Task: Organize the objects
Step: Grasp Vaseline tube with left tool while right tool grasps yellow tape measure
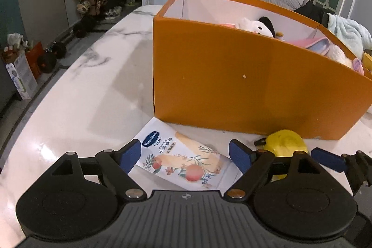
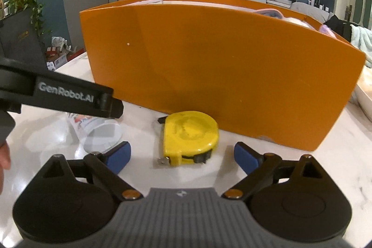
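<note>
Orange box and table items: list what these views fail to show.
- Orange box floor: both views, hidden by its front wall.
- Plush toys: left view, mostly behind that wall.
- Vaseline packet: right view, blurred, covered by the left gripper.
- Tape measure: left view, partly behind gripper linkage.

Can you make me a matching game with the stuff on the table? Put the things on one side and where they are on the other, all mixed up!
Things:
1. tape measure
2. Vaseline packet
3. plush toy
4. orange box

Places:
A. inside the box
B. lying flat between the left gripper's open blue fingers
C. in front of the right gripper, yellow, close to the box wall
D. standing on the marble table, behind both small things

Pairs: 1-C, 2-B, 3-A, 4-D
</note>
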Demonstrator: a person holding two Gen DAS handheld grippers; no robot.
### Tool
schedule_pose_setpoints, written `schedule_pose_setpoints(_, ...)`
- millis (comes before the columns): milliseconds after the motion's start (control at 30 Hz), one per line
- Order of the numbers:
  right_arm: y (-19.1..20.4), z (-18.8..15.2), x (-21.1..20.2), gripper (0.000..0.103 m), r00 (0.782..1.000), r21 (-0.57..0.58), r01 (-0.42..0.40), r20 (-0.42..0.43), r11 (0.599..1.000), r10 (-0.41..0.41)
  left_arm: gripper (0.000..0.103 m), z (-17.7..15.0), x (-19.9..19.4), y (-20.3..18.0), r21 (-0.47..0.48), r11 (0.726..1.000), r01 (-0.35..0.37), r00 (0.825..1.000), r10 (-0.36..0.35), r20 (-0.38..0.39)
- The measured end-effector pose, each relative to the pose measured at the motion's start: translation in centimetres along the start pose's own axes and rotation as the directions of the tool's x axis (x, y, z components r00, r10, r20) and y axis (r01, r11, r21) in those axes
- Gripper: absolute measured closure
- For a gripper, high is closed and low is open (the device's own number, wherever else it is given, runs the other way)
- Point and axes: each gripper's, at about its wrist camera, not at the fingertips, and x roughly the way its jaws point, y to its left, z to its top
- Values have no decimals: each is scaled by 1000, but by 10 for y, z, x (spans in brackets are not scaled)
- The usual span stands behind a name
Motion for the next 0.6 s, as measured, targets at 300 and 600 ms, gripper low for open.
schedule_pose_setpoints(300,-3,-1,-1,5,1000,-29,26,10,999,-26,1,-22,-16,15,42,999,18,999,-17,-27)
schedule_pose_setpoints(600,5,10,11,17,1000,3,18,13,1000,-18,15,-23,-16,17,86,994,65,998,-63,-24)
